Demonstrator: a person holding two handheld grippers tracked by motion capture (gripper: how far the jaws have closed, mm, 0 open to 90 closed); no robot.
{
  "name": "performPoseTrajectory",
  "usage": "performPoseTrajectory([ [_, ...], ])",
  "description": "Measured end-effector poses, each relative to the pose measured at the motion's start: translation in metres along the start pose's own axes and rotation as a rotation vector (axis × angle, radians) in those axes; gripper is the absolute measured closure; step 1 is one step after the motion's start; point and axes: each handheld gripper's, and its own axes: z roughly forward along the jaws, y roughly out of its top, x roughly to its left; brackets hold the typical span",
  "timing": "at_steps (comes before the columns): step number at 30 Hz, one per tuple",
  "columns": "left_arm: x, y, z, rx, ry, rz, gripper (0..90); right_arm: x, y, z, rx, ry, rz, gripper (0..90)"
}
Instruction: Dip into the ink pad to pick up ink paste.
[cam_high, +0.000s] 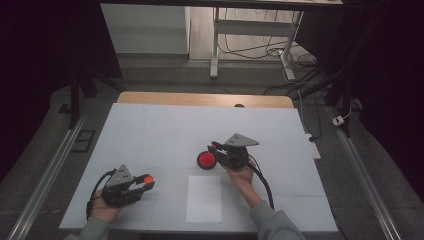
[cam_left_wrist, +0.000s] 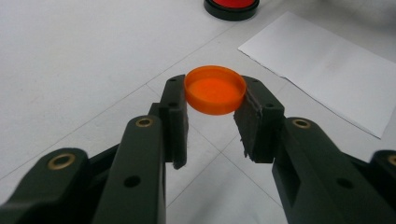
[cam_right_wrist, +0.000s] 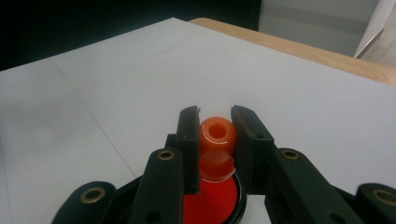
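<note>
Clearly, the left gripper (cam_left_wrist: 212, 109) pinches the orange cap (cam_left_wrist: 215, 89) by its rim at lower left of the high view. The right gripper (cam_right_wrist: 215, 128) clamps the stamp's orange knob (cam_right_wrist: 216, 140) above its red base (cam_high: 206, 160), mid-frame. Either round piece could slip out.

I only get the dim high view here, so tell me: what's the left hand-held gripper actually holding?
Observer: The left hand-held gripper pinches a shallow orange cap by its rim, hollow side up.
Operator: And what's in the right one?
Observer: The right hand-held gripper is clamped on an orange knob with a hole in its top, directly above a red disc with a black rim.
</note>
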Motion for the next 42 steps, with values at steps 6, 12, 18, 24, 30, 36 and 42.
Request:
performPoseTrajectory([
  [6, 0.000, 0.000, 0.001, 0.001, -0.002, -0.002, 64.9, 0.000, 0.003, -0.001, 0.006, 0.011, -0.006, 72.6],
  [12, 0.000, 0.000, 0.001, 0.003, -0.003, 0.001, 64.9, 0.004, 0.003, 0.003, 0.020, 0.026, -0.014, 72.6],
  [18, 0.000, 0.000, 0.001, 0.003, -0.003, 0.001, 64.9, 0.006, 0.000, 0.008, 0.051, 0.030, -0.027, 72.6],
  [24, 0.000, -0.001, 0.001, 0.004, -0.003, -0.001, 64.9, 0.005, -0.008, 0.016, 0.104, 0.031, -0.030, 72.5],
  [30, 0.001, -0.001, 0.001, 0.003, -0.002, -0.004, 64.9, 0.006, -0.010, 0.019, 0.118, 0.035, -0.038, 72.6],
  [36, 0.001, -0.001, 0.001, 0.003, -0.002, -0.005, 64.9, 0.006, -0.013, 0.023, 0.138, 0.030, -0.044, 72.5],
  [42, 0.001, -0.001, 0.001, 0.006, -0.004, -0.005, 64.9, 0.005, -0.020, 0.028, 0.169, 0.021, -0.048, 72.7],
])
